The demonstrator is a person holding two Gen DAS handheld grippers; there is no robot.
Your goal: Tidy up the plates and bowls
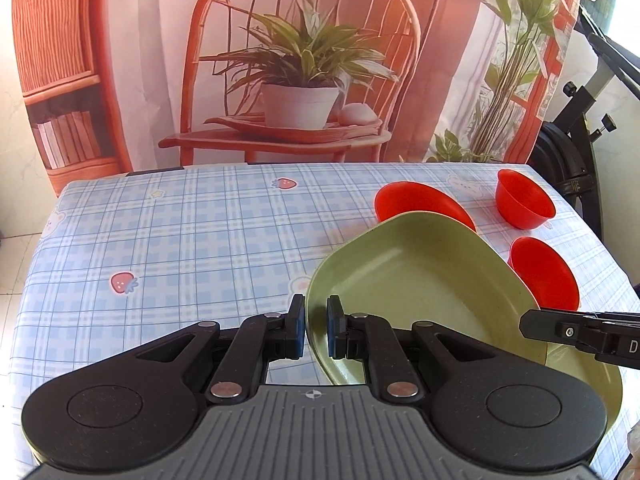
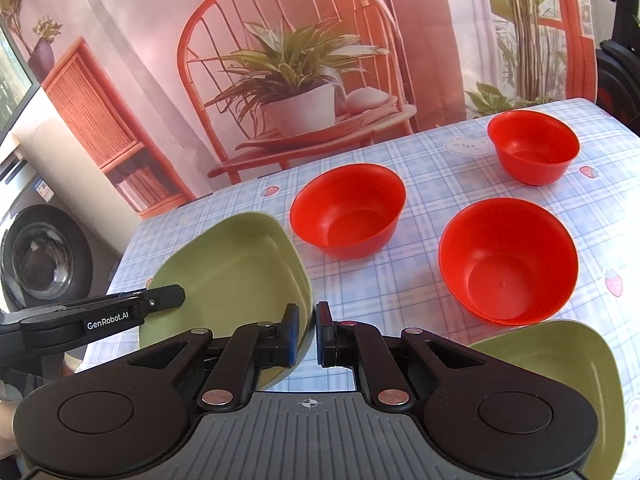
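Both grippers are on one green plate (image 1: 416, 280): the left hand-held gripper (image 1: 316, 330) is clamped on its near-left rim, the right hand-held gripper (image 2: 307, 334) pinches the opposite edge, so it stays balanced, tilted above the worktop (image 1: 180, 240). Three red bowls (image 2: 348, 210) sit spread apart behind. A second green plate (image 2: 568, 368) lies near-right, probably the stacking spot.

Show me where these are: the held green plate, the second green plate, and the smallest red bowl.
Held green plate (image 2: 236, 268): right wrist view, on its inner floor.
Second green plate (image 2: 576, 364): right wrist view, on its inside, lower right.
Smallest red bowl (image 2: 534, 136): right wrist view, on its inner wall.
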